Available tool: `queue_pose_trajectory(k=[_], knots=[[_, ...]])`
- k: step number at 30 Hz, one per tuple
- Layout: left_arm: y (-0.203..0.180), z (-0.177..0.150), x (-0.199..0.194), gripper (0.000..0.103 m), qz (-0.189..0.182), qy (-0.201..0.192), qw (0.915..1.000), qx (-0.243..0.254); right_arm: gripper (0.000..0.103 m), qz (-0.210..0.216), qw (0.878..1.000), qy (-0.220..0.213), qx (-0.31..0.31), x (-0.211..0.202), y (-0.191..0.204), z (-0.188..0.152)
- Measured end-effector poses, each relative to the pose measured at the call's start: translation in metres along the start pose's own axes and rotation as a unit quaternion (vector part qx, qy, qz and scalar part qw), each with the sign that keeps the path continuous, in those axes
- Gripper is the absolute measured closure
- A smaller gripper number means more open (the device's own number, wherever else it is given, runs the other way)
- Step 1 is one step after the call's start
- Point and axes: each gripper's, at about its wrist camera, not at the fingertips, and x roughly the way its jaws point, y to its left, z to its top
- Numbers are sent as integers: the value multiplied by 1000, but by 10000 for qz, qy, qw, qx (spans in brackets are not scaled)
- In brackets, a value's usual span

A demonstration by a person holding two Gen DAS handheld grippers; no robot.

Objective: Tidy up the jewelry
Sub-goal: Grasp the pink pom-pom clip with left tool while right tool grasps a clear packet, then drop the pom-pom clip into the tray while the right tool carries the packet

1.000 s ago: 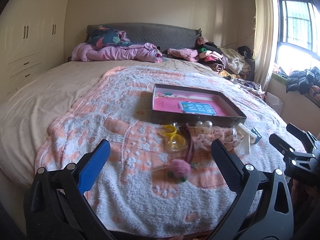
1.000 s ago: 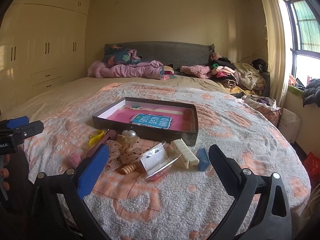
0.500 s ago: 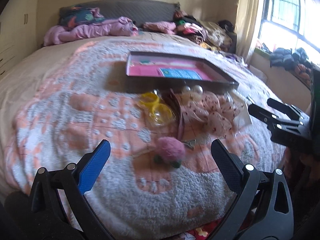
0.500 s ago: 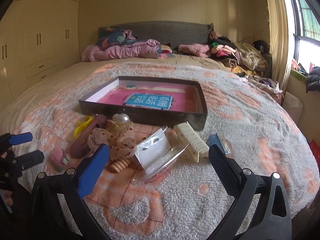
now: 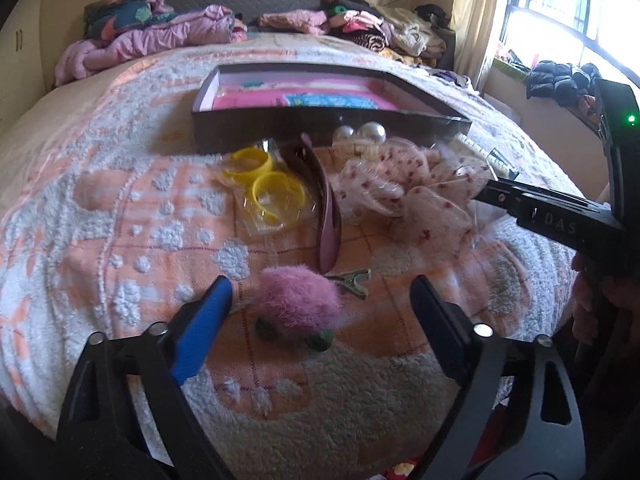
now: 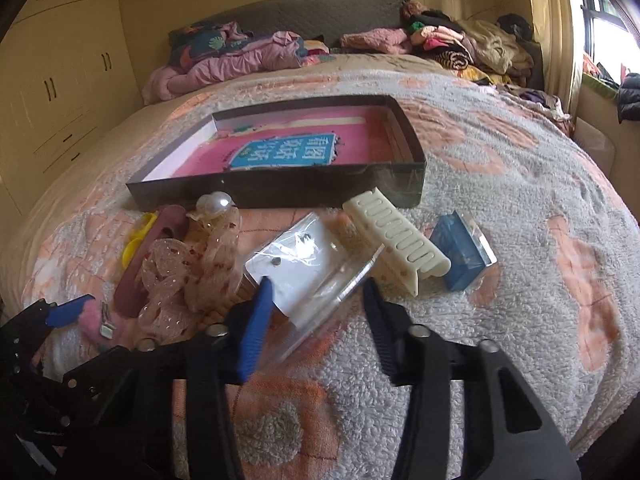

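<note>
A fluffy pink hair clip [image 5: 298,304] lies on the bedspread between the fingers of my left gripper [image 5: 320,300]. Its jaws are closing and the pads stand clear of the fluff. My right gripper [image 6: 316,300] straddles a clear packet with a white earring card [image 6: 308,264]. Those jaws are closing too, with the packet lying flat between them. The dark box with a pink lining [image 5: 320,128] sits beyond the pile. In front of it lie yellow rings [image 5: 272,196], a mauve clip [image 5: 328,216], a pearl clip [image 5: 360,136] and a dotted sheer bow [image 5: 400,188].
A white comb clip [image 6: 396,236] and a blue box [image 6: 460,252] lie right of the packet. The left gripper [image 6: 68,308] shows at the lower left of the right wrist view. Clothes are heaped by the headboard [image 6: 320,12]. The bed's near edge is just below both grippers.
Both grippers have come down and forward toward the pile. The left jaws have narrowed a little around the fluffy clip. The right jaws have narrowed a lot around the packet.
</note>
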Motion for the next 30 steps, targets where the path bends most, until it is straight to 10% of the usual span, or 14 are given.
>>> queue_pose_trajectory(k=[6, 30], knots=[[7, 0, 2, 62, -39, 30, 9999, -106, 83, 90, 9999, -56, 51, -5, -8, -1], [-20, 70, -37, 63, -322, -768, 9963, 213, 93, -100, 9947, -1017, 94, -87, -56, 22]])
